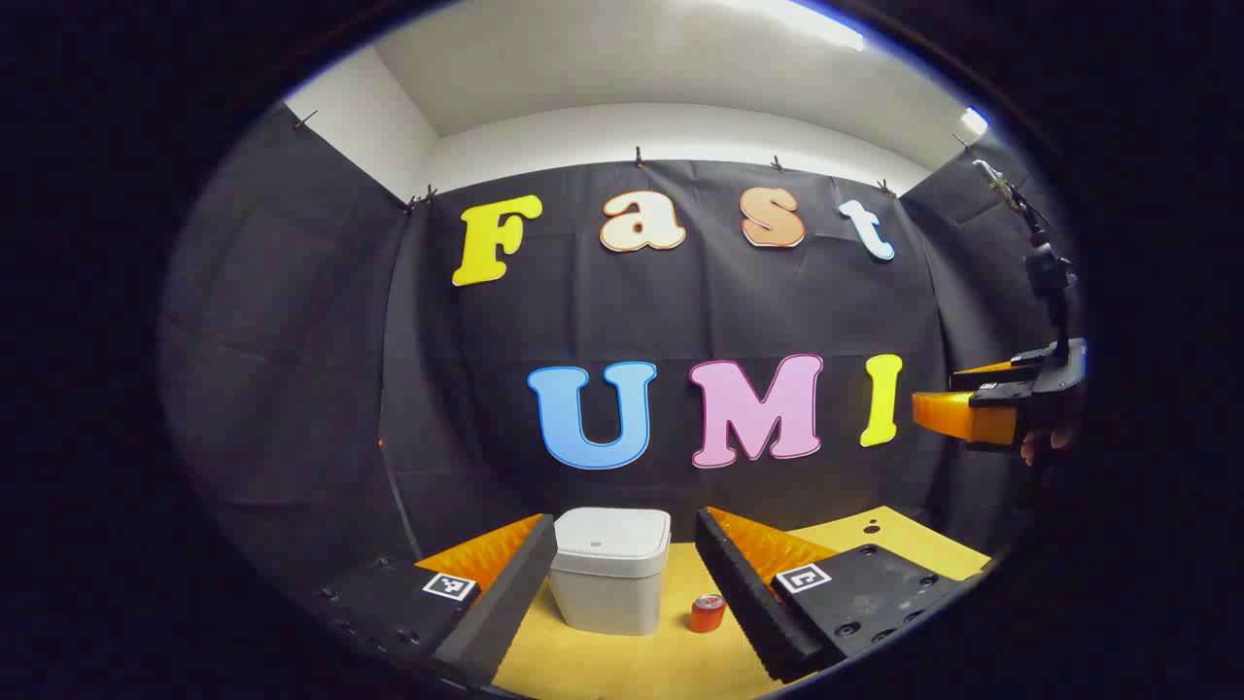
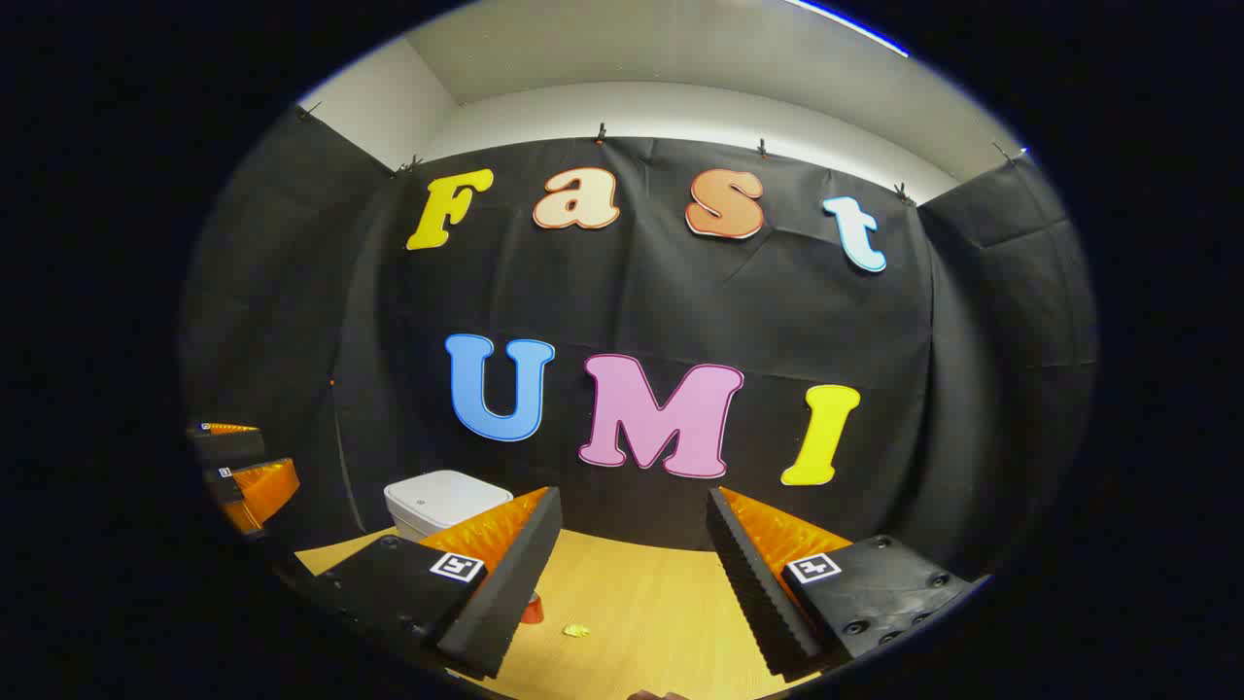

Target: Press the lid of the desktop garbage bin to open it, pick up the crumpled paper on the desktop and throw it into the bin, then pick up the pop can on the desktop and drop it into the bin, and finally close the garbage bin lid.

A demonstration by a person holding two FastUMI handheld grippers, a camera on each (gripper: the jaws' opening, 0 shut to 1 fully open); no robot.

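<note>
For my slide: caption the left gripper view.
Open left tongs frame the closed bin and pop can on the table.

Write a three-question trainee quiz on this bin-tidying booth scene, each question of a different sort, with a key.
1. True or false: the white plastic desktop bin has its lid open.
2. Multiple choice: the small red pop can stands A) inside the bin, B) on the yellow desktop beside the bin, C) between closed fingers.
3. Fill in: the left gripper and right gripper both have their fingers ____.

Key: 1 false; 2 B; 3 open.
</note>
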